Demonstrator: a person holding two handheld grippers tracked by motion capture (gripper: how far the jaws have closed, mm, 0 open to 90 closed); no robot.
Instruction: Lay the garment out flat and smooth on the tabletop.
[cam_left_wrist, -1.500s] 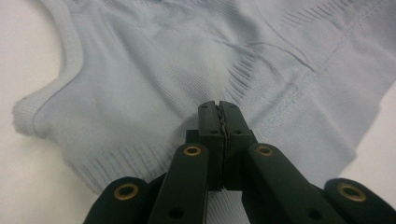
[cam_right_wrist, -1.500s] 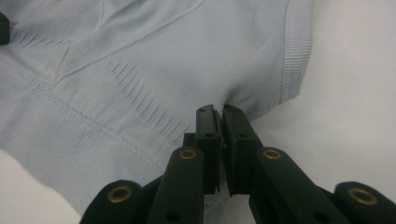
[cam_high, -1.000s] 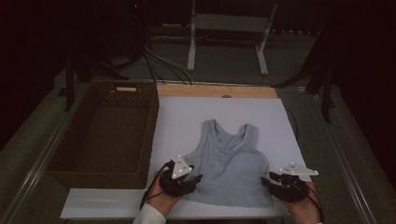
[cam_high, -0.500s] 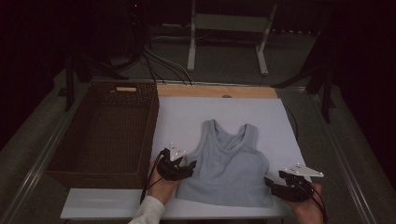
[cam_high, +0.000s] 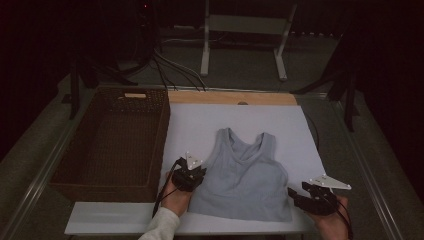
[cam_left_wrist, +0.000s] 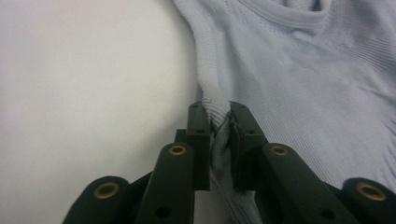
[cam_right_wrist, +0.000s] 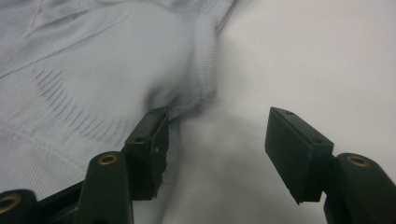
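A light grey tank top (cam_high: 240, 175) lies flat on the white board (cam_high: 200, 125), straps pointing away from me. My left gripper (cam_high: 201, 175) is at the top's left side, under the armhole. In the left gripper view it (cam_left_wrist: 219, 116) is shut on the ribbed side edge of the tank top (cam_left_wrist: 303, 70), with fabric pinched between the pads. My right gripper (cam_high: 292, 193) sits at the top's lower right corner. Its jaws (cam_right_wrist: 217, 130) have just been closing a little but stand open over bare board. One fingertip (cam_right_wrist: 149, 135) touches the tank top's (cam_right_wrist: 93, 60) rolled edge.
A brown wicker basket (cam_high: 107, 186) stands to the left of the board, its wall right beside my left hand. A wooden strip (cam_high: 225, 97) borders the board's far edge. Behind the table are a white stand (cam_high: 205, 50) and cables on the floor.
My left gripper has slid leftward off the top's lower left part to its side edge and shut on the fabric there. The right hand has hardly moved.
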